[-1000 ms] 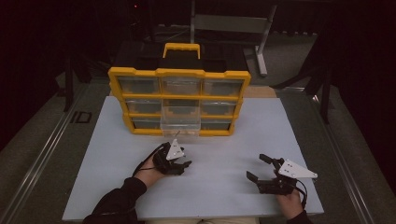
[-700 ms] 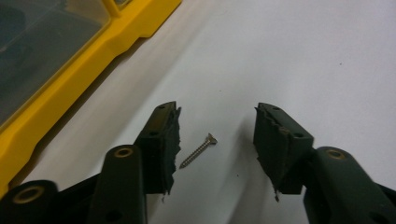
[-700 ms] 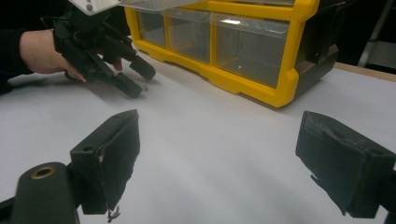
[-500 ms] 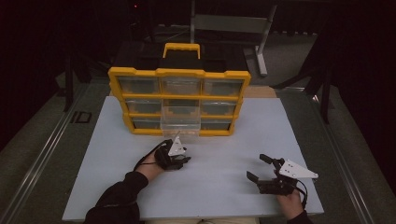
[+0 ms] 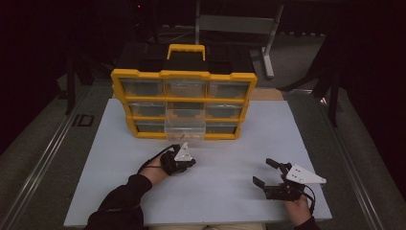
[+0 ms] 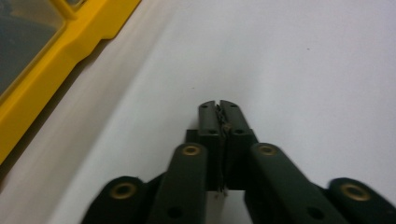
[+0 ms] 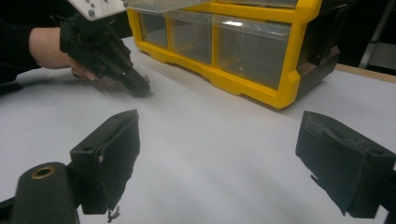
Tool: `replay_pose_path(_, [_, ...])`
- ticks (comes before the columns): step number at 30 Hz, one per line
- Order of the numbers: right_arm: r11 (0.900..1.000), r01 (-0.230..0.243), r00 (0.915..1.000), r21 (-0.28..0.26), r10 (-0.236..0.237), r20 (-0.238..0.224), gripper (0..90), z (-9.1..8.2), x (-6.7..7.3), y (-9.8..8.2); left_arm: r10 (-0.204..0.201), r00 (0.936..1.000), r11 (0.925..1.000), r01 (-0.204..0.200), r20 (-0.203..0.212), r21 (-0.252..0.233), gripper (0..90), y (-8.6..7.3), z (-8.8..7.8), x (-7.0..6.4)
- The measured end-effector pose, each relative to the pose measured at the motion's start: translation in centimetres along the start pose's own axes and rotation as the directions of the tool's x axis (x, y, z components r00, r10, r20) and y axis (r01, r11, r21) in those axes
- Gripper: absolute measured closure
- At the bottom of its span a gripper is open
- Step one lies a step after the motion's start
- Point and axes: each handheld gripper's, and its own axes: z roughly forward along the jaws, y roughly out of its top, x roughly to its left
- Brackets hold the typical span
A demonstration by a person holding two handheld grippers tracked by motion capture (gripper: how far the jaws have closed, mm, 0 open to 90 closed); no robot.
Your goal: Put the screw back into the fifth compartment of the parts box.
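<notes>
Between my left gripper's point(image 6: 219, 105) two black jaws nothing wide is being held: they have just been closing and are now pressing together pad to pad. A thin dark sliver point(image 6: 224, 125) is showing in the seam. I cannot tell whether it is a small part or only frayed pad. I am judging this as a pinch taken off the white table board point(image 6: 289, 60), so carrying to the drawer is likely coming next.

The clear plastic drawer point(image 5: 185, 128) is standing pulled out of the bottom row of the yellow plastic drawer cabinet point(image 5: 184, 75), just ahead of the left jaws and slightly to one side. My right gripper point(image 5: 264, 172) is resting well apart from it, jaws wide apart on nothing.

The left gripper view is giving me the seam itself. The high view is giving me the open drawer, and the right gripper view is showing my left gripper point(image 7: 140, 86) tipping its nose down onto the board.
</notes>
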Motion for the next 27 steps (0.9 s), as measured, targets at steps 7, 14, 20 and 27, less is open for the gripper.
replay_pose_path(7, [1.000,0.001,1.0000,-0.005,-0.001,0.002,13.6,-0.1,0.0,0.0,0.005,1.0000,0.9999,-0.005,-0.009,-0.011,90.0,0.0,-0.5,-0.4])
replay_pose_path(14, [1.000,0.002,1.0000,-0.004,-0.002,0.004,13.7,-0.1,0.0,0.0,0.000,0.9991,0.9968,-0.003,-0.042,-0.080,76.8,-0.3,-3.2,-0.8])
replay_pose_path(20, [1.000,0.001,1.0000,0.000,-0.001,0.007,13.6,0.0,0.0,0.0,-0.143,0.9860,0.9871,0.135,-0.086,-0.086,65.3,-1.2,-4.3,-0.7])
replay_pose_path(27, [1.000,0.002,0.9999,-0.001,-0.002,0.015,13.6,-0.1,0.0,0.0,-0.387,0.8871,0.9221,0.377,-0.252,-0.087,59.1,-1.3,-3.1,-3.2])
